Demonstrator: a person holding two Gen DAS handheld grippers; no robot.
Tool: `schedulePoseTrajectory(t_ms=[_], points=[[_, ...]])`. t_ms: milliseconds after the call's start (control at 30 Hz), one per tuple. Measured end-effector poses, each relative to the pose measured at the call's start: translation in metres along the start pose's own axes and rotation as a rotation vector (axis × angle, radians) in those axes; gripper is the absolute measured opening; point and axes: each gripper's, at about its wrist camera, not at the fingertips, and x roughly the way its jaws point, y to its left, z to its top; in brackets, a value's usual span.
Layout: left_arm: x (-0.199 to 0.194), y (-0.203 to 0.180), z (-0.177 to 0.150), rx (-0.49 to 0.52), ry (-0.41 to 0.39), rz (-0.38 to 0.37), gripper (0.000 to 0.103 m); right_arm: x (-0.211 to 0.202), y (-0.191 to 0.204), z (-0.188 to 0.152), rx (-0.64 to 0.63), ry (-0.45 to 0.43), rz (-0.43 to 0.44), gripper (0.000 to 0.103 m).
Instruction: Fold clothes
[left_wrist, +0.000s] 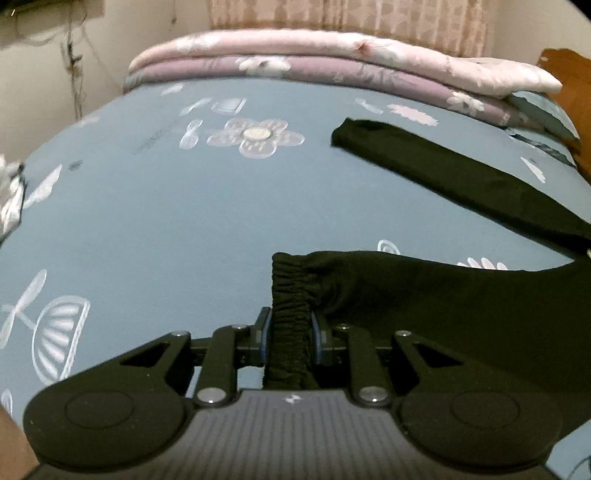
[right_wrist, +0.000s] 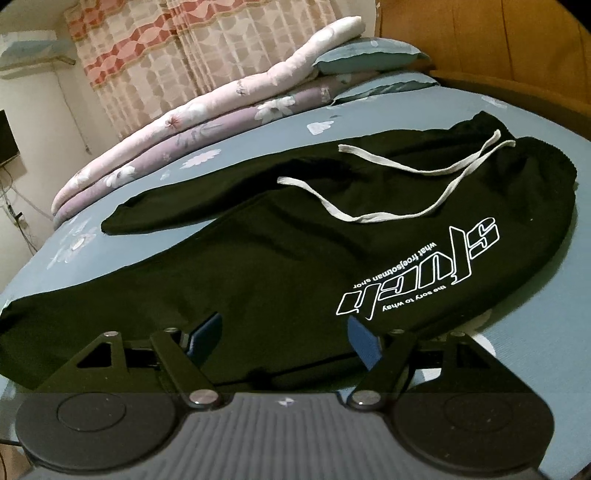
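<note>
**Mei:** Right wrist view is showing the bed (right_wrist: 147, 236) in its blue flowered sheet, and black trousers (right_wrist: 258, 266) are lying spread across it, waistband (right_wrist: 554, 162) at the far right, pale drawstring (right_wrist: 388, 218) trailing over the front, white lettering (right_wrist: 417, 269) on the near leg.

**Tom:** And the legs are lying apart. Left wrist view is showing the far leg (left_wrist: 461, 181) stretching away flat on the sheet, while the near leg's elastic cuff (left_wrist: 291, 295) is sitting between the fingers of the left gripper (left_wrist: 291, 328), which are pinching it.

**Mei:** The right gripper (right_wrist: 284, 332) is hovering just over the near leg with its jaws standing wide, holding nothing.

**Tom:** So, as I'm judging it, a leg-onto-leg fold is in hand. Doing it well is meaning keeping that cuff pinched across its whole gather, carrying it low, and matching it to the other hem (left_wrist: 351, 133) without dragging the seat.

**Mei:** Watching the drawstring too; it is lying loose and could be getting trapped in the fold.

**Tom:** What's hiding? The crotch is falling off the frame edge in the left view, and the stacked quilts (right_wrist: 184, 129) beyond are blurring.
</note>
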Motion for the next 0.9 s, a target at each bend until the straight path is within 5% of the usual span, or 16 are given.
schedulePoseTrajectory(t_ms=[300, 633, 800, 900], points=[[0.023, 0.017, -0.026, -0.076, 0.127, 0.017, 0.021, -0.002, -0.024, 0.005, 0.080, 0.001, 0.000, 0.079], [-0.004, 0.024, -0.016, -0.126, 0.070, 0.003, 0.033, -0.015, -0.064, 0.016, 0.182, -0.020, -0.024, 0.079], [-0.025, 0.018, -0.013, -0.097, 0.037, 0.019, 0.034, -0.007, -0.034, 0.017, 0.003, 0.032, 0.062, 0.079], [-0.032, -0.004, -0.015, -0.058, 0.035, -0.064, 0.036, 0.005, 0.001, 0.019, -0.150, 0.064, 0.106, 0.079]])
